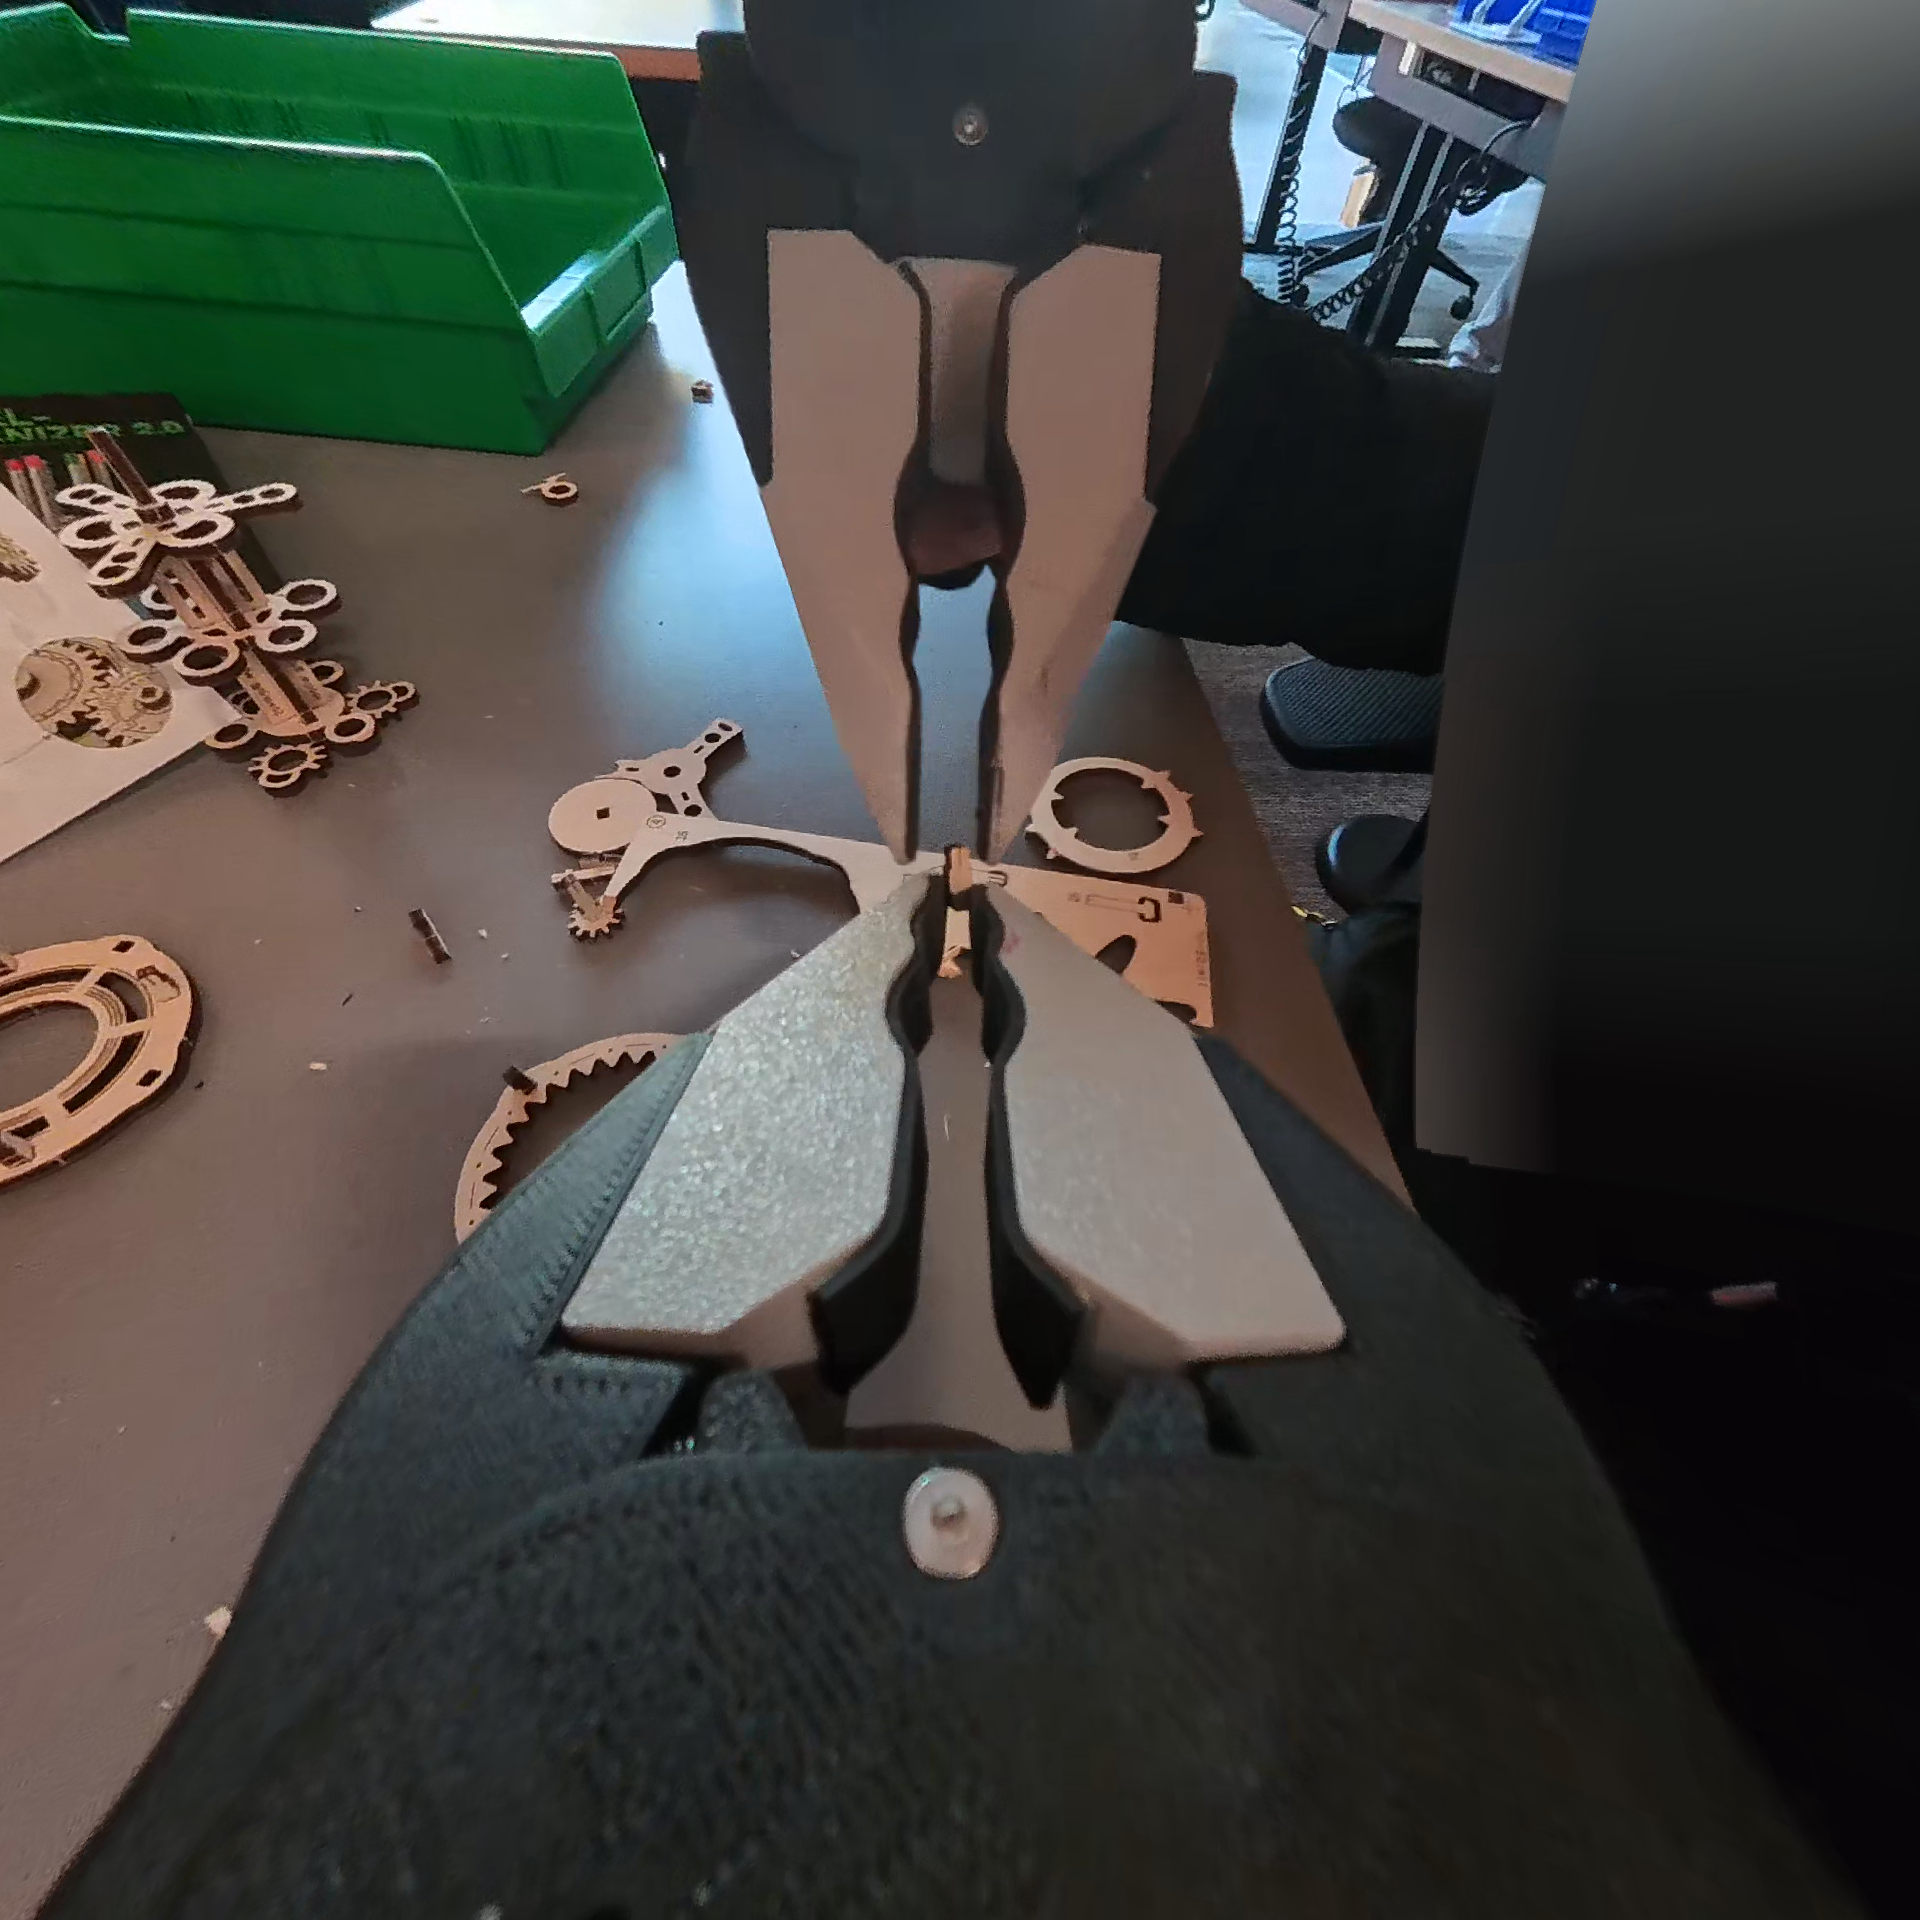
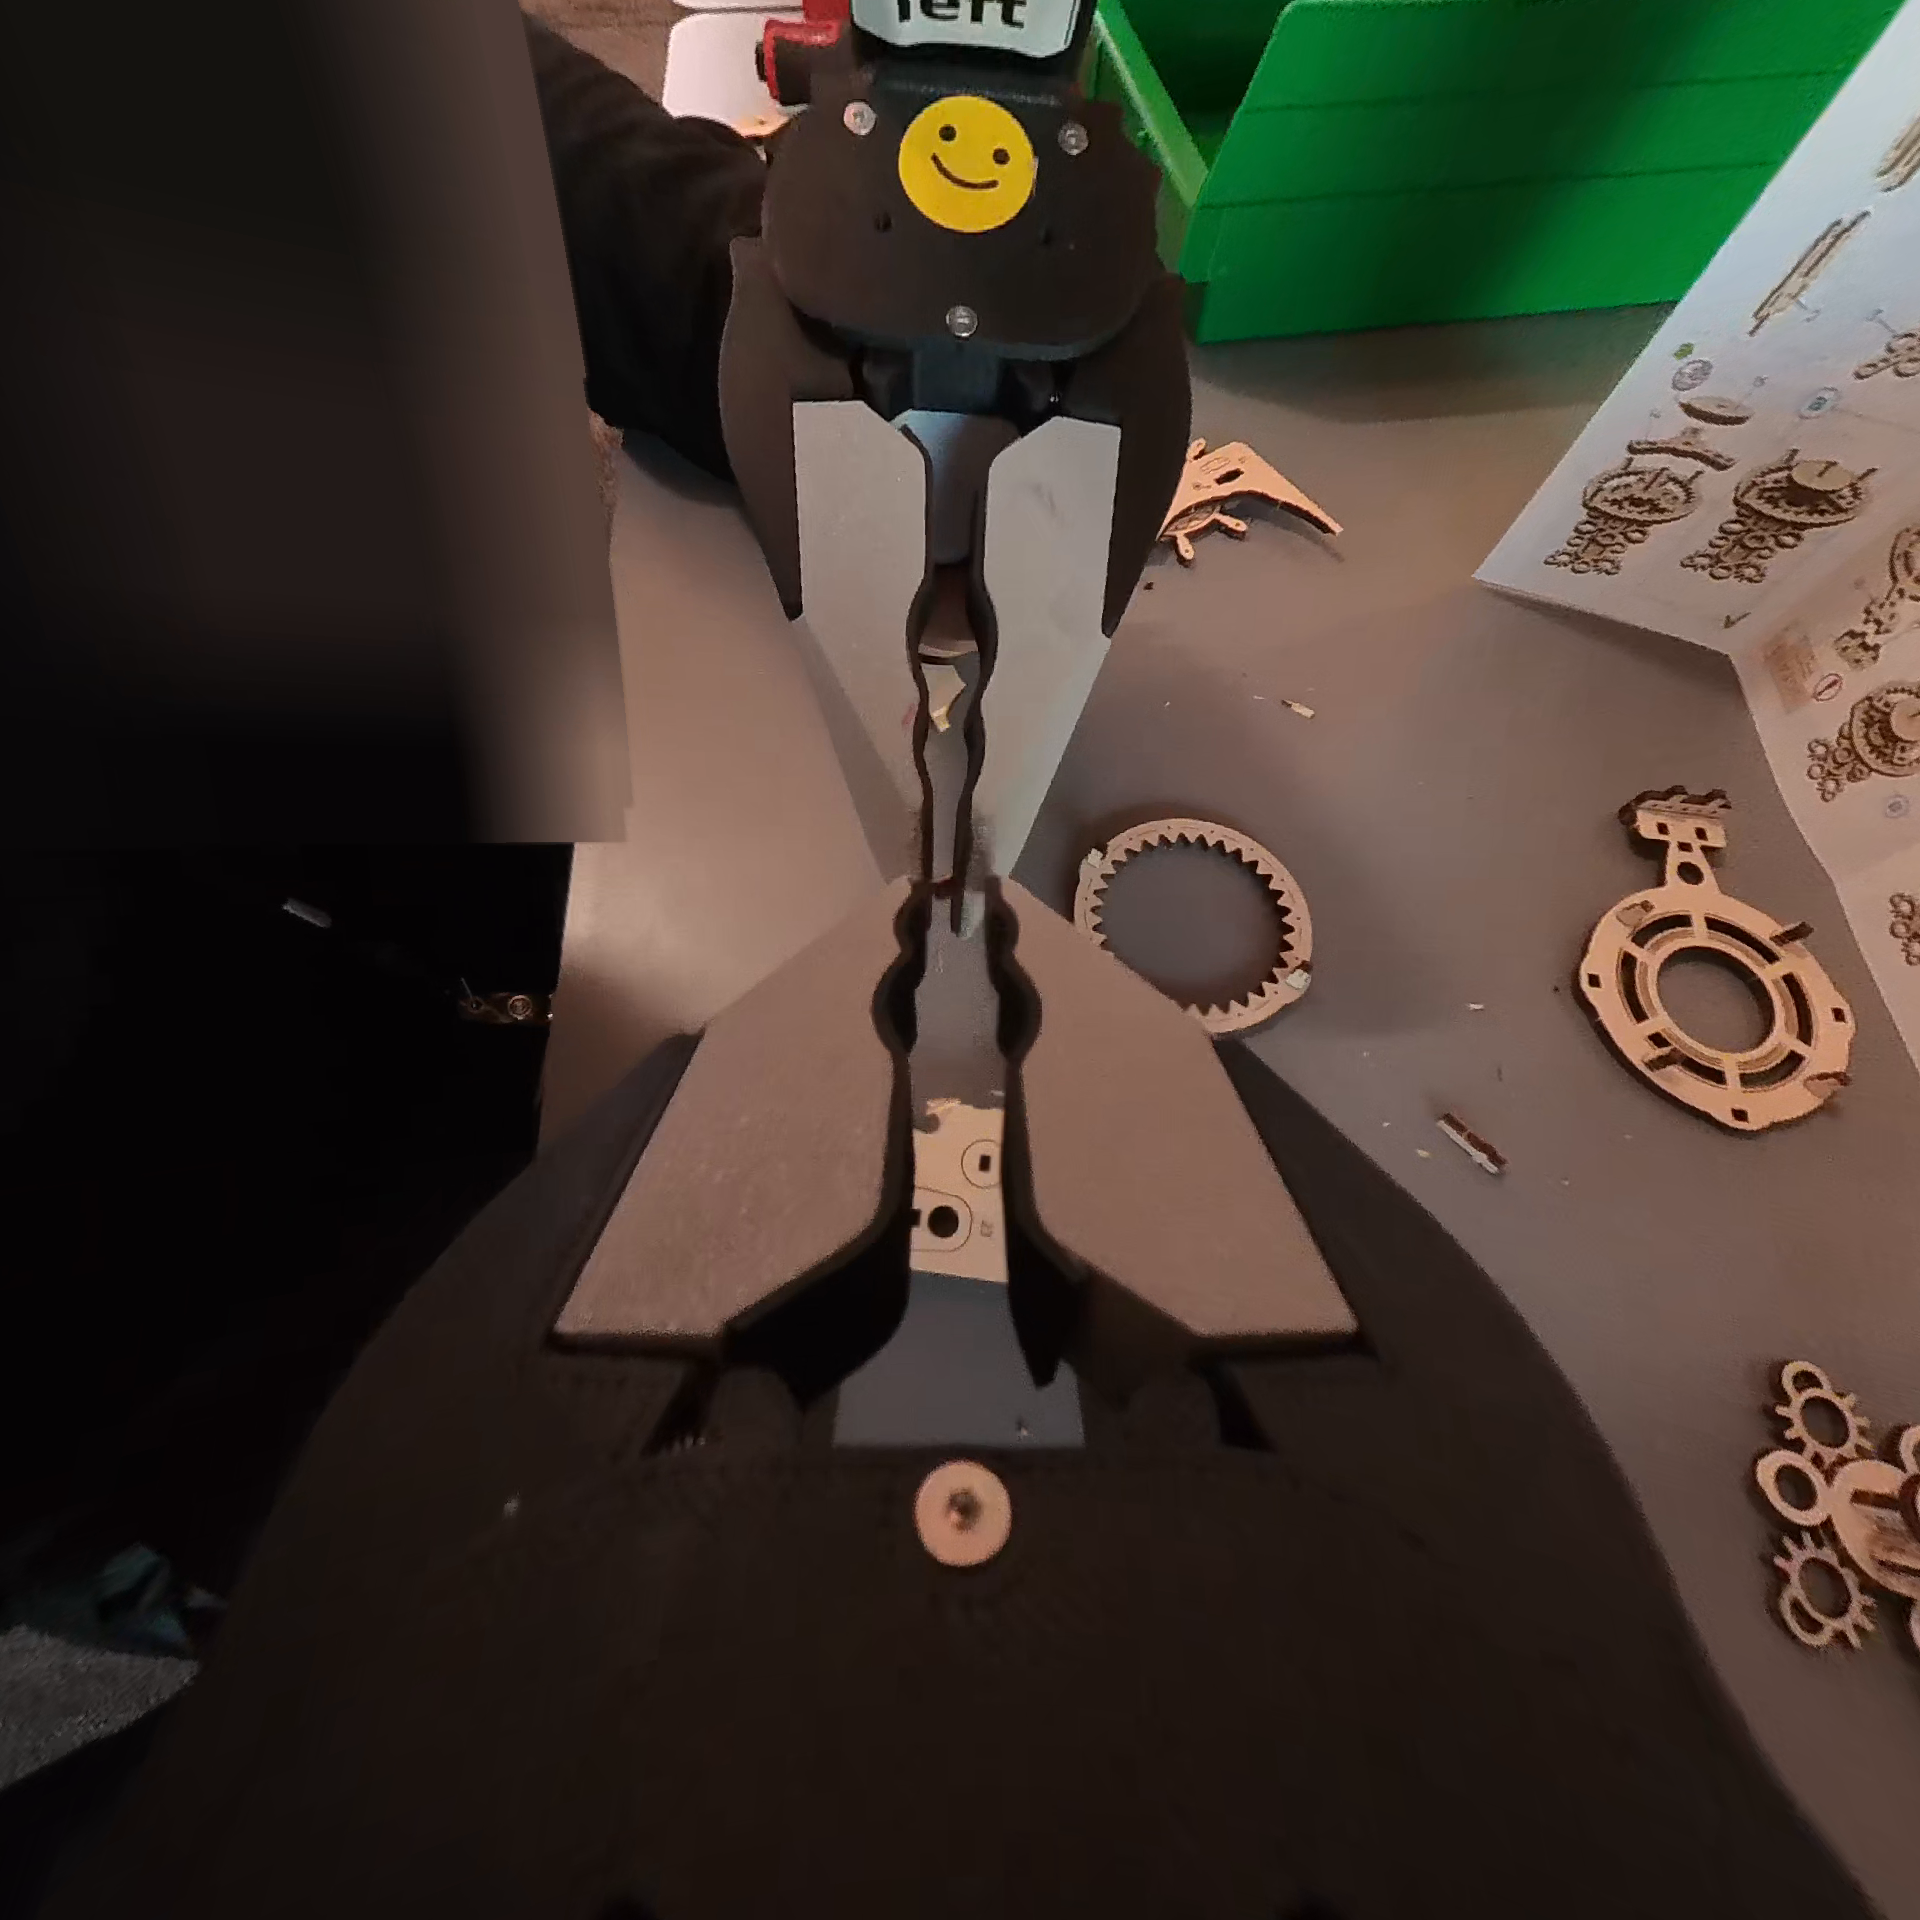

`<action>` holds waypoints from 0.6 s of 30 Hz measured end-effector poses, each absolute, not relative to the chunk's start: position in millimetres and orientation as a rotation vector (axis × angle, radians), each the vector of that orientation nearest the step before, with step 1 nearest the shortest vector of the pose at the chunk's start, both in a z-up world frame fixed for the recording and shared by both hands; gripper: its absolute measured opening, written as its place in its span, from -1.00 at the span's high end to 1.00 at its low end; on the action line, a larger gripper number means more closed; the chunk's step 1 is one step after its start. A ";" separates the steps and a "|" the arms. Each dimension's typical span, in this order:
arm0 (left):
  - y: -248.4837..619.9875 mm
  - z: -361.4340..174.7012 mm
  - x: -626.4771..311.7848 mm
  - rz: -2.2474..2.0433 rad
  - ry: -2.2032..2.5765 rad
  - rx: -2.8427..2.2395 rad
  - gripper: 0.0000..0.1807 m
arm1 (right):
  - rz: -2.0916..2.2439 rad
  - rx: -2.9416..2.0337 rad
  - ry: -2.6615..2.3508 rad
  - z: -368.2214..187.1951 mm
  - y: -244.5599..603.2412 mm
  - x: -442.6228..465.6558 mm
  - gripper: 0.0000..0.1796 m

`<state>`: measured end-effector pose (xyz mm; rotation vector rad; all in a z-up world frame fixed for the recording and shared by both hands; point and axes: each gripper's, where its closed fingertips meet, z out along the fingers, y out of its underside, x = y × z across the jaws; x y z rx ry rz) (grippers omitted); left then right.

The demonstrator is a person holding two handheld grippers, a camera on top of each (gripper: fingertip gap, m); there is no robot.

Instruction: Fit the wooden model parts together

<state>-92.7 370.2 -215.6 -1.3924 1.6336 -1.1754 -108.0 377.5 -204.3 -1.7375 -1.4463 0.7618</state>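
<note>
Left claw point(image 1: 954, 902) and right claw point(image 1: 951, 847) meet tip to tip above the grey surface point(image 1: 416, 1299). Left claw is pinched on a small wooden piece point(image 1: 958, 871), which sticks up just past its tips. Right claw tips sit either side of that same piece with a narrow gap between them; cannot tell if they actually clamp it.

From the right wrist view: right claw point(image 2: 953, 902) nearly closed, left claw point(image 2: 948, 878) pointing straight into it, a thin sliver visible between the tips.

Directly under both claws: a flat wooden plate point(image 1: 1153, 940) with cutouts. Just left of the left claw's tips lies an arm-shaped wooden part point(image 1: 665, 821) with a small gear at its end. Beyond the plate, right of the right claw, a toothed outer ring point(image 1: 1122, 816).

Partly under the left claw's left finger: an inner-toothed ring gear point(image 1: 540, 1122). Far left: a round wooden frame point(image 1: 73, 1049), a stack of looped wooden pieces point(image 1: 239, 623), an instruction sheet point(image 1: 62, 665). Behind those, a green bin point(image 1: 312, 229).
</note>
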 end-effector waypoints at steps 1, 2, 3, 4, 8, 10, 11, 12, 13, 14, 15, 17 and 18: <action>369.8 -215.8 -92.8 -1.171 1.638 -1.391 0.98 | 0.759 -1.734 -1.451 -204.2 377.0 -108.2 0.92; 370.3 -216.3 -92.9 -1.162 1.639 -1.391 0.99 | 0.754 -1.730 -1.451 -203.9 377.2 -108.5 0.93; 370.9 -216.6 -92.9 -1.155 1.639 -1.392 0.99 | 0.751 -1.727 -1.454 -203.8 376.9 -108.8 0.97; 370.5 -216.7 -93.2 -1.157 1.642 -1.394 0.99 | 0.749 -1.726 -1.457 -204.2 376.3 -109.3 1.00; 368.2 -218.3 -93.4 -1.155 1.658 -1.391 0.99 | 0.751 -1.733 -1.474 -207.1 374.2 -110.3 0.99; 367.8 -219.2 -93.5 -1.146 1.665 -1.390 0.99 | 0.746 -1.733 -1.479 -207.8 374.2 -110.6 0.97; 368.1 -219.1 -93.6 -1.145 1.664 -1.391 0.99 | 0.744 -1.732 -1.482 -207.8 373.9 -110.8 0.99; 368.1 -218.9 -93.8 -1.151 1.662 -1.396 0.99 | 0.742 -1.729 -1.484 -207.7 373.6 -111.0 1.00; 367.7 -218.7 -93.9 -1.158 1.661 -1.398 0.99 | 0.740 -1.728 -1.486 -207.6 373.4 -111.1 1.00; 367.6 -218.5 -93.8 -1.160 1.660 -1.399 0.99 | 0.739 -1.728 -1.488 -207.4 373.1 -111.1 1.00; 367.4 -218.6 -93.8 -1.160 1.661 -1.399 0.99 | 0.736 -1.727 -1.490 -207.3 373.0 -111.1 1.00; 367.6 -218.7 -93.9 -1.156 1.662 -1.400 0.99 | 0.726 -1.723 -1.493 -207.3 373.0 -111.1 1.00; 367.6 -219.1 -93.9 -1.157 1.663 -1.404 0.99 | 0.719 -1.721 -1.495 -207.6 373.1 -111.2 1.00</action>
